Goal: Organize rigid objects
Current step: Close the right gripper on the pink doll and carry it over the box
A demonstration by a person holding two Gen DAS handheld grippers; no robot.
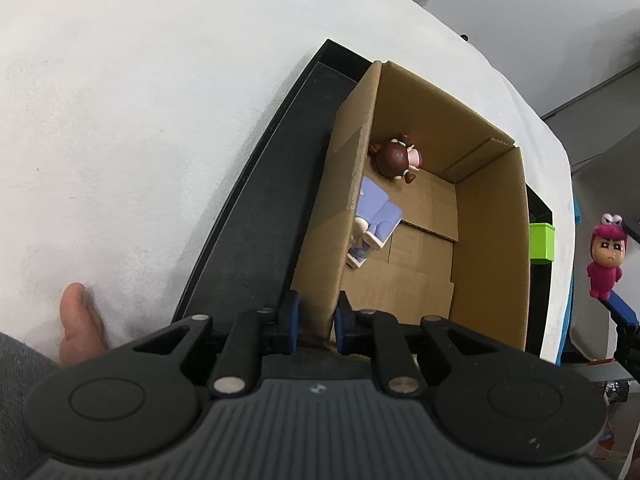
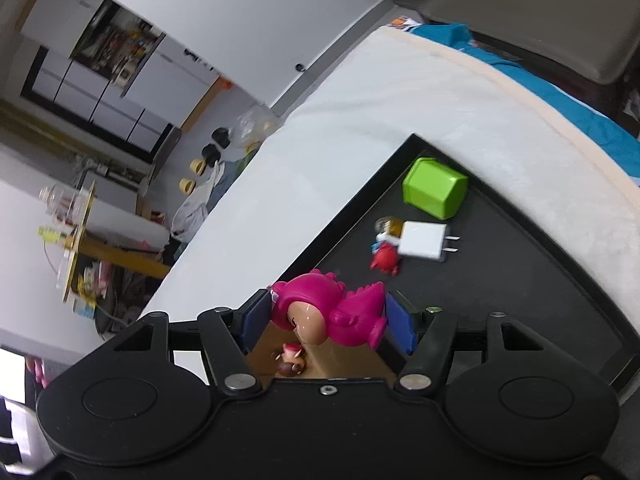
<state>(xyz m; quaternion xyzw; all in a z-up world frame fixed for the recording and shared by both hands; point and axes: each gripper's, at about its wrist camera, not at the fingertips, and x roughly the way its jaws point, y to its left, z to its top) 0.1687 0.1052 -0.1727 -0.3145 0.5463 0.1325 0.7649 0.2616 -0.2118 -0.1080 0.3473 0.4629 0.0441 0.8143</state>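
Right claw [image 2: 328, 316] grips the pink dinosaur figure [image 2: 332, 308] between its pads; left claw [image 1: 316, 322] pinches the cardboard box [image 1: 488, 240] wall.

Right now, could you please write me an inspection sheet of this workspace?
Surface: white cloth-covered table with a black tray on it.
Job's things: cardboard box on the tray, a brown-haired figure and a lilac-clothed figure inside; pink dinosaur figure held above the box.
Clutter: on the tray, green block, white charger, small red toy.
Tongs: left tongs shut on the box wall; right tongs shut on the pink dinosaur figure.
Cables: nothing seen.
Surroundings: cabinets and floor clutter; blue fabric beyond the table.
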